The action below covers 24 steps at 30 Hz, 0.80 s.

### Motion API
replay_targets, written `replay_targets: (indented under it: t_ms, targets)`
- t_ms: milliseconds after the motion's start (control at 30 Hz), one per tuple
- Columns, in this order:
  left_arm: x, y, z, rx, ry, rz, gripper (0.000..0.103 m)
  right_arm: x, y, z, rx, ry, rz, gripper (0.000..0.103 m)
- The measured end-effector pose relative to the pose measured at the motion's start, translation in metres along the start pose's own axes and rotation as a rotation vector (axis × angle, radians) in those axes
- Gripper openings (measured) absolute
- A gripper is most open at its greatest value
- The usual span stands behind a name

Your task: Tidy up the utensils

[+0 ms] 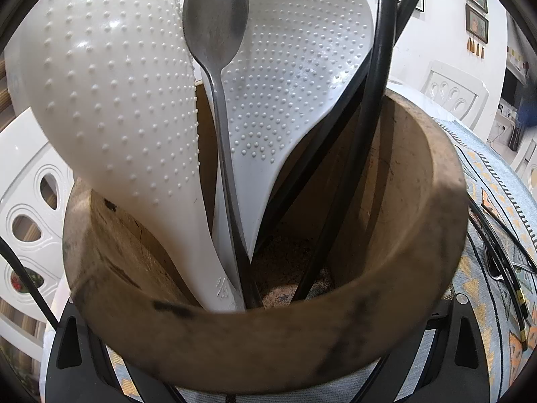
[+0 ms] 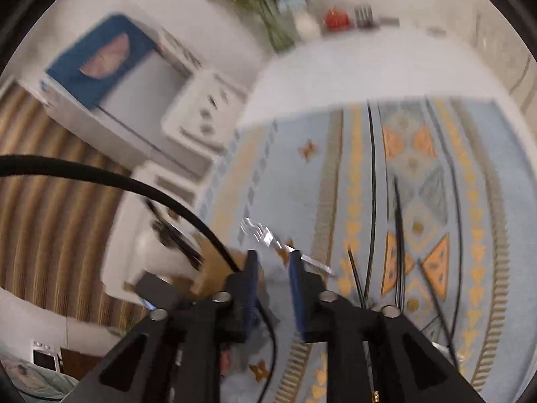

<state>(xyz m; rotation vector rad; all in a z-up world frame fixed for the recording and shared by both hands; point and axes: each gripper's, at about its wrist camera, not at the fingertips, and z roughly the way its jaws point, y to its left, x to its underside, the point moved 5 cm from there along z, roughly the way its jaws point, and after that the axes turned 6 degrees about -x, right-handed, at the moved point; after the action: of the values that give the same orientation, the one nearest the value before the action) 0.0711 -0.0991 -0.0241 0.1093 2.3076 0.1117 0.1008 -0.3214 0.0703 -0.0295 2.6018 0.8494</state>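
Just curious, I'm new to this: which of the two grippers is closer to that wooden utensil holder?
Left. The left gripper sits around the wooden holder, one finger on either side. The right gripper is off it, above the patterned tablecloth near a fork.

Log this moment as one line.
left gripper: holding wooden holder | right gripper: open over fork | holder: rice paddles, spoon

A lived-in home, at the dining table.
A patterned blue-and-orange tablecloth (image 2: 419, 181) covers the table, white moulded plastic chairs (image 1: 449, 90) stand around it, framed pictures (image 1: 476, 6) hang on the white wall, and a wooden holder (image 1: 419, 174) keeps rice paddles (image 1: 110, 94) and a metal spoon (image 1: 218, 27).
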Motion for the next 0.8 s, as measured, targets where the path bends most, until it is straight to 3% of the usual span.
replay_targets:
  t_ms: [133, 300, 367, 433, 567, 633, 733, 800]
  targets:
    - [-0.003, 0.001, 0.003, 0.001, 0.001, 0.000, 0.097, 0.011, -0.024, 0.057, 0.079, 0.154, -0.008, 0.023]
    - [-0.002, 0.001, 0.003, 0.001, 0.002, 0.000, 0.097, 0.002, -0.026, 0.099, 0.126, 0.239, -0.079, 0.025]
    - [-0.002, 0.002, 0.004, 0.001, 0.002, 0.000, 0.097, -0.003, -0.021, 0.110, 0.152, 0.258, -0.144, 0.033]
    - [-0.003, 0.002, 0.004, 0.001, 0.002, 0.000, 0.097, -0.007, -0.014, 0.121, 0.165, 0.270, -0.223, 0.050]
    - [-0.003, 0.002, 0.004, 0.001, 0.003, 0.000, 0.097, -0.013, 0.001, 0.142, 0.160, 0.292, -0.366, 0.048]
    - [-0.004, 0.003, 0.005, -0.001, 0.004, 0.002, 0.097, -0.013, 0.001, 0.158, 0.146, 0.344, -0.395, 0.032]
    - [-0.004, 0.001, 0.007, -0.002, 0.008, 0.004, 0.097, -0.008, -0.005, 0.178, 0.129, 0.383, -0.407, 0.028]
    - [-0.004, 0.000, 0.009, -0.005, 0.010, 0.007, 0.097, -0.010, -0.005, 0.180, 0.108, 0.344, -0.421, 0.028]
